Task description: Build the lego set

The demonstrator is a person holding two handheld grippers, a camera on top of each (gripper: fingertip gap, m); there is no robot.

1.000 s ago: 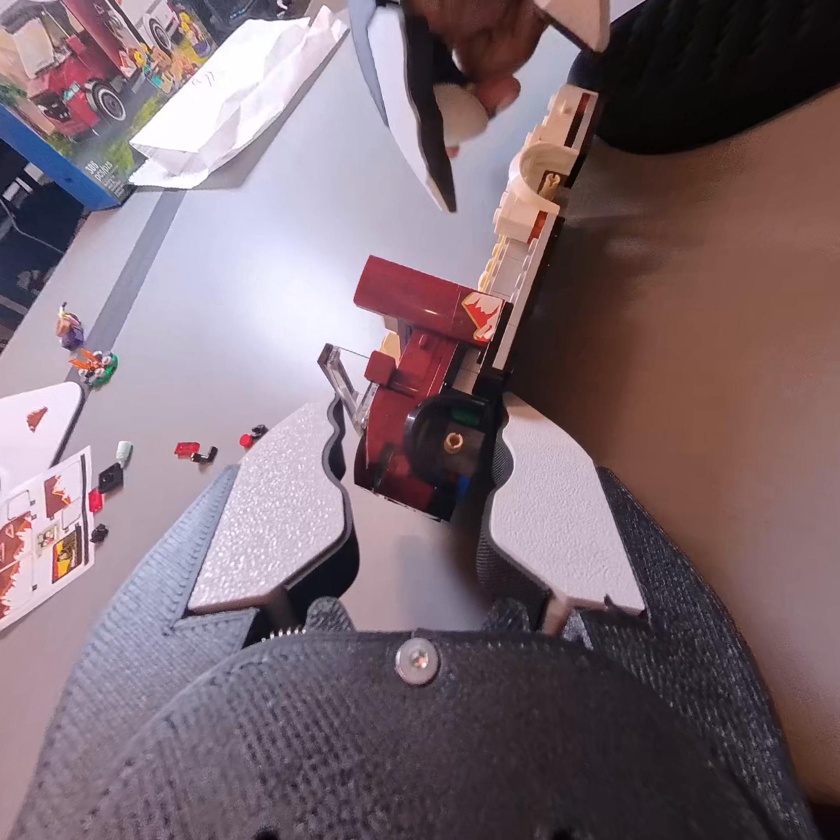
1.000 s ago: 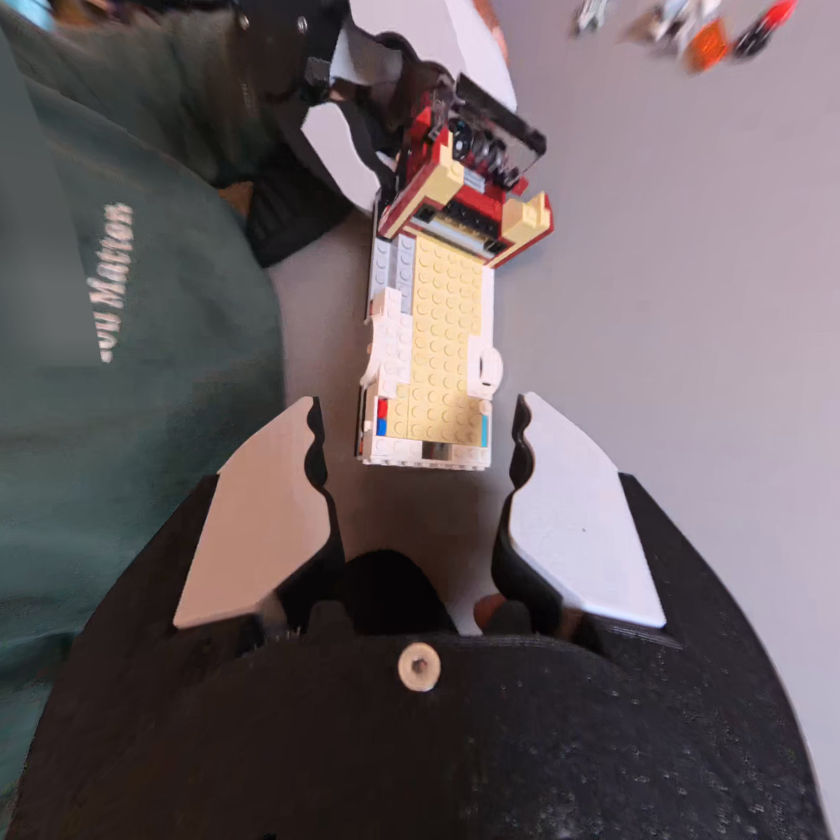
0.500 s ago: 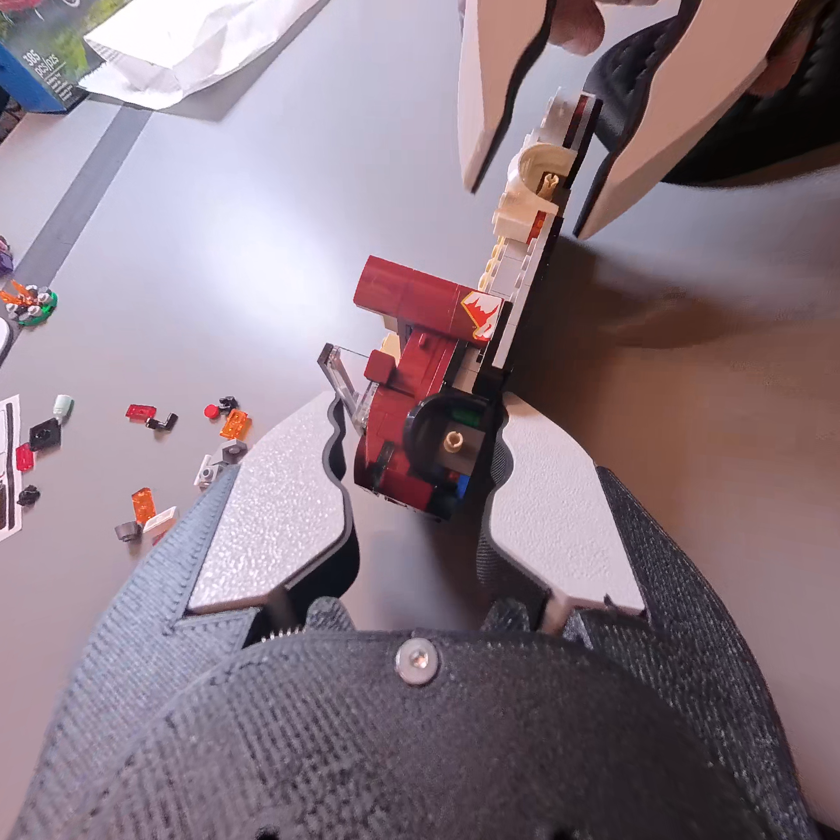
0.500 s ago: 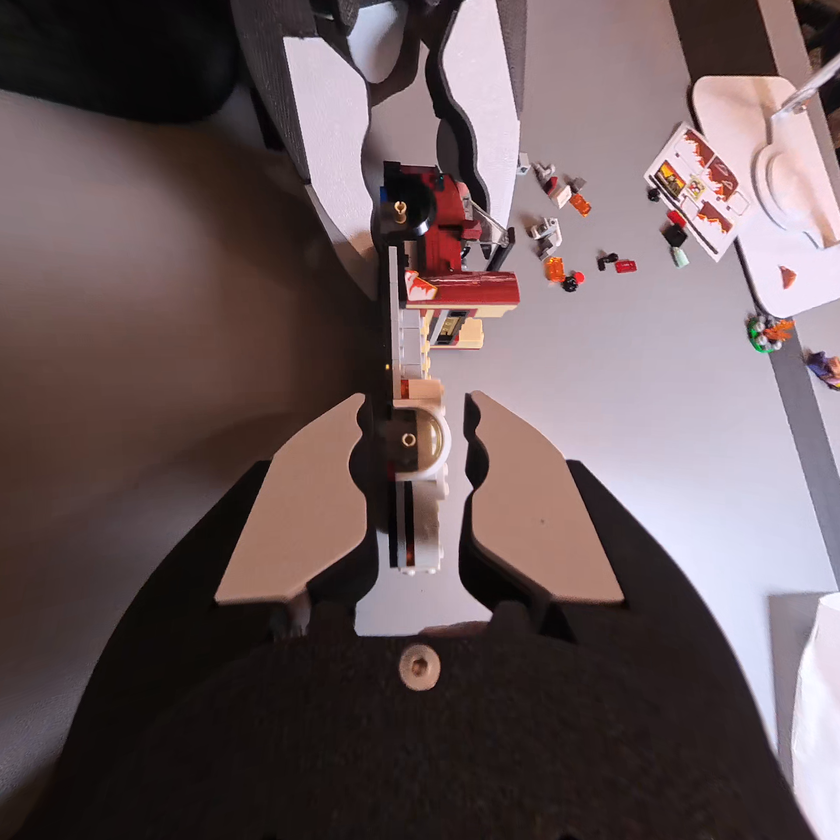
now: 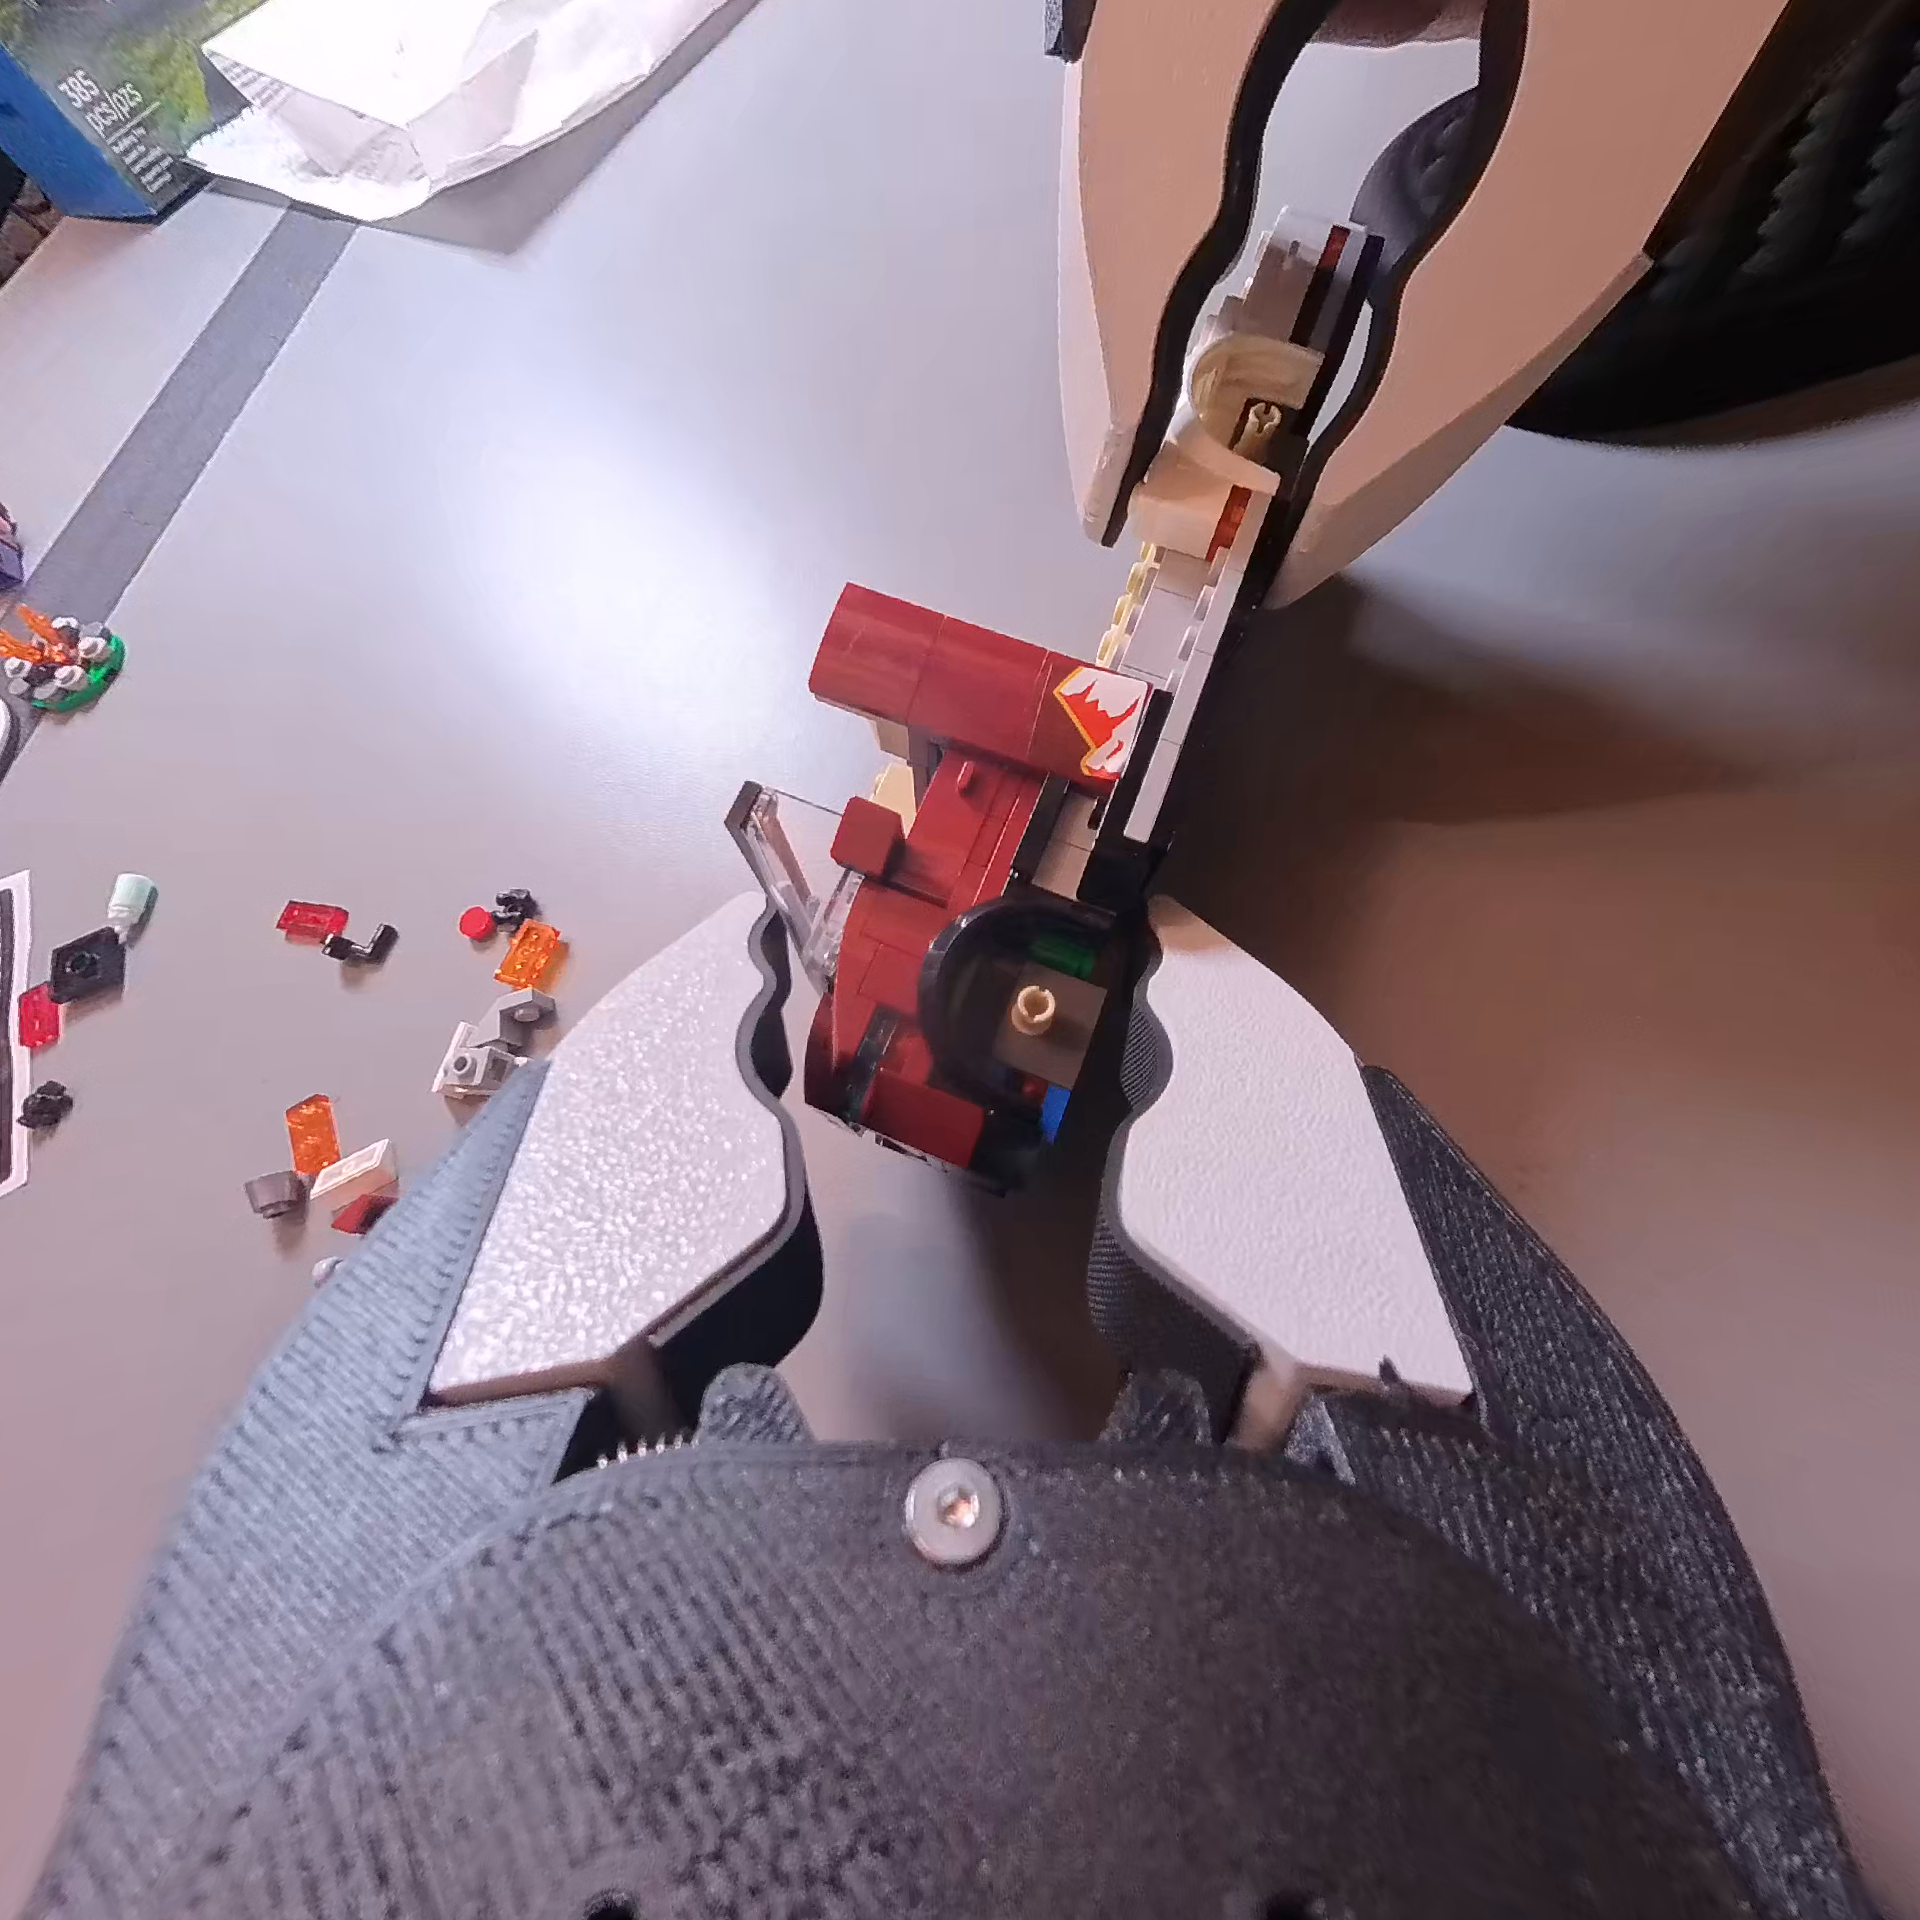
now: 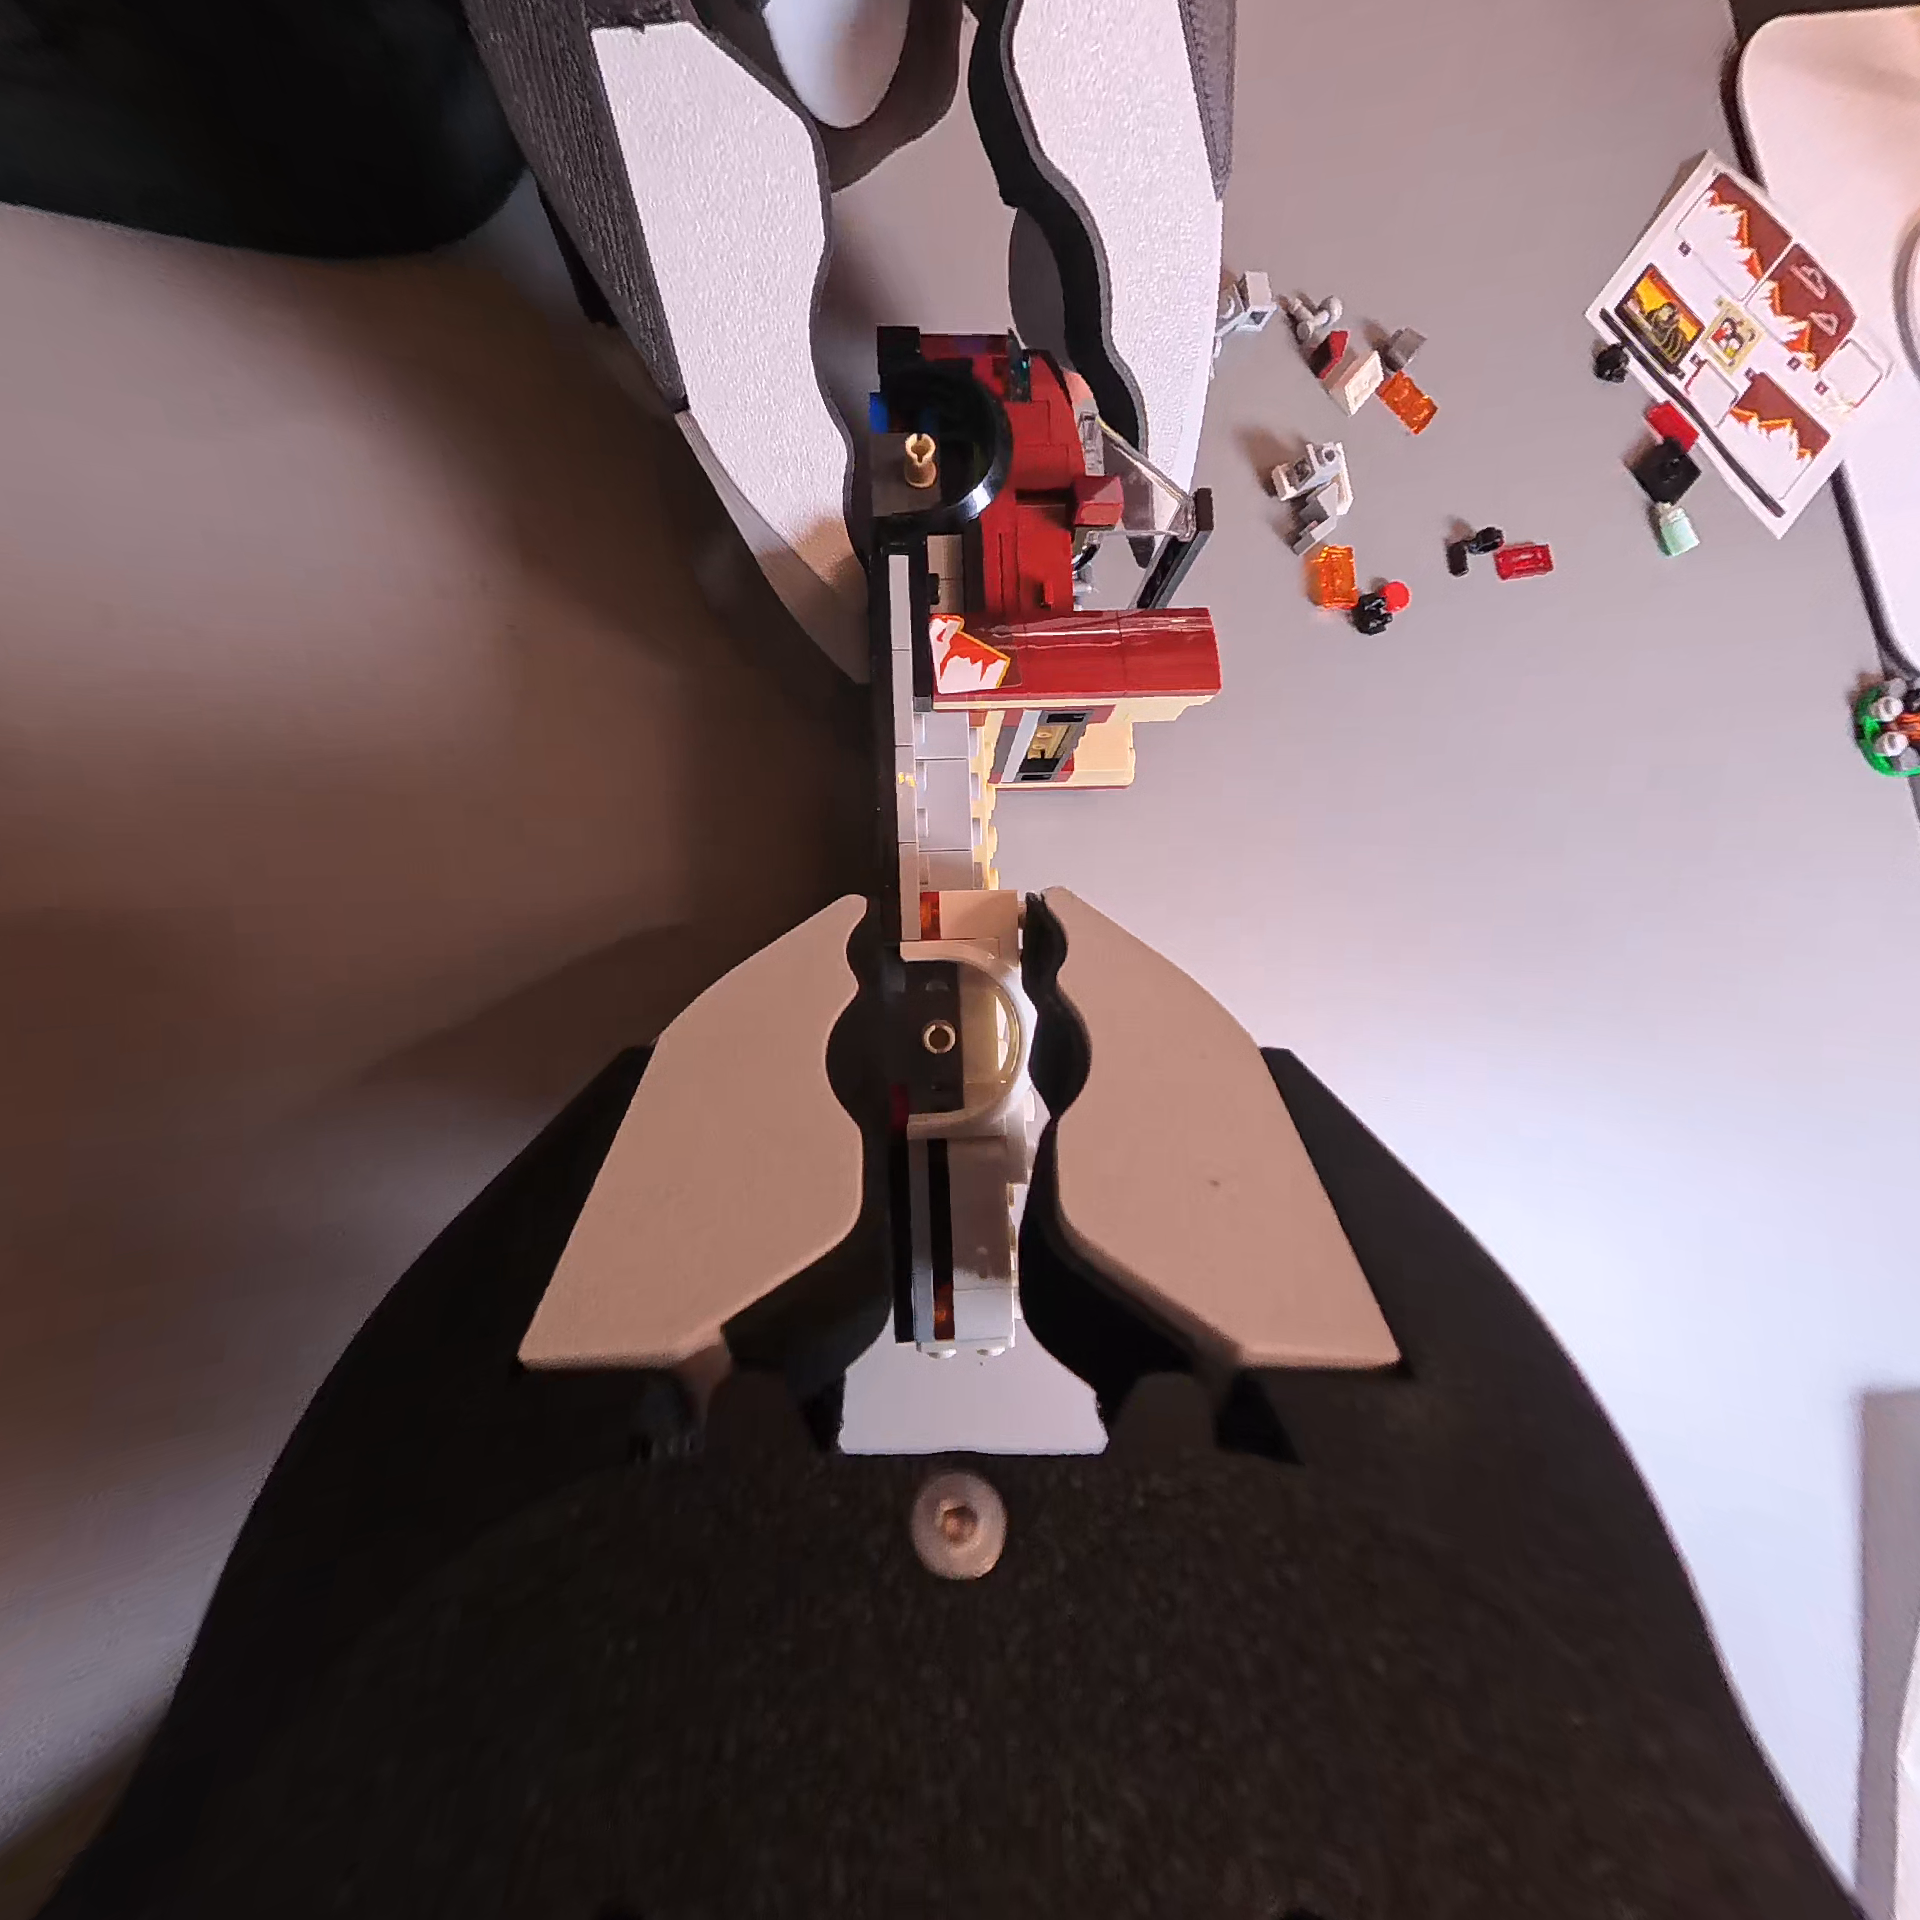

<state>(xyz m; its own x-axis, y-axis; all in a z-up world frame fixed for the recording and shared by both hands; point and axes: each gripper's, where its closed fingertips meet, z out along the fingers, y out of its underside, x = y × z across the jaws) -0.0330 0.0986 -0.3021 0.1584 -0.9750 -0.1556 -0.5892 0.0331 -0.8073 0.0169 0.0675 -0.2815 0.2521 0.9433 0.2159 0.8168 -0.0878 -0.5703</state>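
A part-built Lego vehicle (image 5: 977, 748), dark red at the front and white and tan at the rear, is held on its side above the grey table (image 5: 582, 499). My left gripper (image 5: 961, 935) is shut on its dark red front end, by the black wheel arch (image 5: 966, 997). My right gripper (image 6: 956, 904) is shut on the white rear end (image 6: 956, 1226). The right gripper also shows at the top of the left wrist view (image 5: 1195, 551). The left gripper shows at the top of the right wrist view (image 6: 1008, 571). The model (image 6: 1049, 520) spans the gap between them.
Several small loose pieces (image 5: 499, 997) lie on the table to the left, also seen in the right wrist view (image 6: 1351, 468). A sticker sheet (image 6: 1745, 332), a small green build (image 5: 62, 665), a white paper bag (image 5: 447, 94) and the set's box (image 5: 94, 114) lie farther off. The tips of one gripper are about 7 cm away from the tips of the other. The small green build (image 5: 62, 665) is about 30 cm from both grippers' fingertips.
My right gripper has swung in line with the model, slid over its white rear end and closed on it. My left gripper has kept its hold on the front end.
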